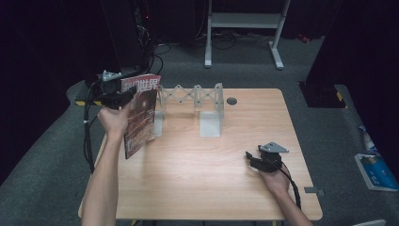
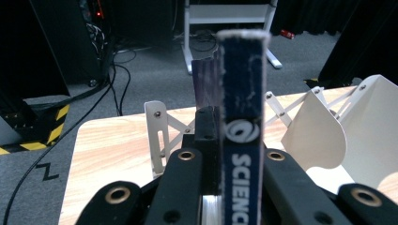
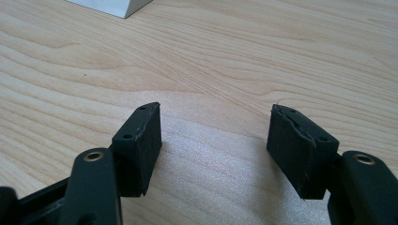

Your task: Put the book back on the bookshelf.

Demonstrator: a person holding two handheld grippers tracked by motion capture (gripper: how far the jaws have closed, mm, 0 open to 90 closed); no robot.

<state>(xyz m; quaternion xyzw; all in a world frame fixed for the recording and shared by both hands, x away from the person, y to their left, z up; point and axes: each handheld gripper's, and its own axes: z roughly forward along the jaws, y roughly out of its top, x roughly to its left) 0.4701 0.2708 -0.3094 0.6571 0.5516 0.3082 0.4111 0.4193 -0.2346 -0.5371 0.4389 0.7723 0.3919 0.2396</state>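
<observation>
The left gripper (image 1: 123,97) has its jaws clamped on the spine edge of a magazine (image 1: 140,115), near the top; in the left gripper view the blue spine (image 2: 241,117) stands straight up between the black jaws. The magazine hangs upright over the table's (image 1: 226,188) far left corner, its red cover facing the middle of the table and its lower edge just in front of the left end of the white expanding file rack (image 1: 190,101). I cannot tell whether that edge touches the wood or floats just above it.

As for handling, my guess is that it is light and thin, stiff along the bound spine but floppy toward the open pages (the glossy cover probably slides easily against the pads). The spine, or close beside it, looks like the right place to hold, since the sheets stay together there; a grip at a loose corner would let it sag and fan open.

The right gripper (image 1: 251,157) rests low on the near right part of the table, jaws spread wide with bare wood between them.

By count: one magazine, one rack with three white divider plates visible from above, two grippers, one table with one round grey grommet (image 1: 231,100) near its far edge.
</observation>
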